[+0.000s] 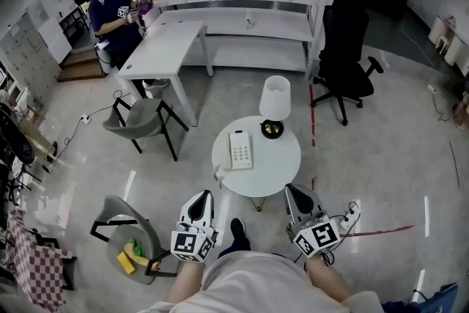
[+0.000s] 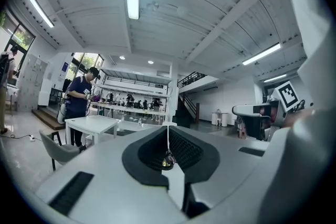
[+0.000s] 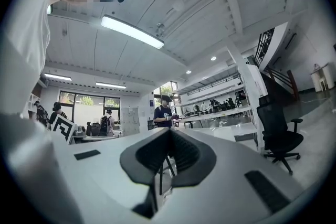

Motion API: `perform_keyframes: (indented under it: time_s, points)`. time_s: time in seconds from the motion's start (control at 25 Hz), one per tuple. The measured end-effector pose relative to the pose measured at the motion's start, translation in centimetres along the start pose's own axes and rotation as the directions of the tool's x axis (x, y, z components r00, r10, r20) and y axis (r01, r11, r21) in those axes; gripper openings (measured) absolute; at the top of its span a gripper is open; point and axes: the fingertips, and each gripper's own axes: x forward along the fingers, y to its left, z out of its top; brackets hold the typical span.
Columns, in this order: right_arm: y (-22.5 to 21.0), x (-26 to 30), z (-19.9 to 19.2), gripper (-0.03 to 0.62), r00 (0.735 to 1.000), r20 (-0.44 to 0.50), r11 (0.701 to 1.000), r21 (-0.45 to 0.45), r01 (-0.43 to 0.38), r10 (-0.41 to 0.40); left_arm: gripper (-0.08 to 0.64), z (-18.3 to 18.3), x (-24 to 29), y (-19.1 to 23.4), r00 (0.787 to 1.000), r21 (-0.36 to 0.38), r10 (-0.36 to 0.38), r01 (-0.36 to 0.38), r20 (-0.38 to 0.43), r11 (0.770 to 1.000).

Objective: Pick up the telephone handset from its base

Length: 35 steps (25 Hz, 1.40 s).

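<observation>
The left gripper (image 1: 203,196) and right gripper (image 1: 294,192) are closed tight and hold nothing. The handset (image 1: 232,149) sits on its base (image 1: 245,152) on the table (image 1: 267,176), just ahead. Closed jaws may just knock it, or bump the lamp (image 1: 275,99).

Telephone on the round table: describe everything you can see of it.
The telephone is a white, plastic-looking desk set, rectangular, lying flat left of centre on the round white table. Its handset seems seated along the left side, with the keypad to its right. A cord hangs off the table's left edge. Nothing else touches it.
</observation>
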Motion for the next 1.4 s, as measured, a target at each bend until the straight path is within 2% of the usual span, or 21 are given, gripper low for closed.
perform_keyframes:
  time_s: [0.6,1.08,1.4]
  points:
    - [-4.1,10.2,-1.1,0.008,0.998,-0.014,0.998,0.0,0.069,-0.068,0.023,0.2,10.1,7.3,0.998,-0.008,-0.066,0.066,-0.012,0.998]
    - [-5.9,16.9,-1.7,0.008,0.993,-0.016,0.993,-0.002,0.115,-0.115,0.023,0.0,14.6,13.4,0.996,-0.02,-0.085,0.085,-0.007,0.996]
    - [-7.5,18.5,-1.3,0.008,0.991,0.002,0.991,-0.017,0.134,-0.134,0.023,0.0,17.3,14.4,0.995,-0.015,-0.102,0.101,-0.012,0.995]
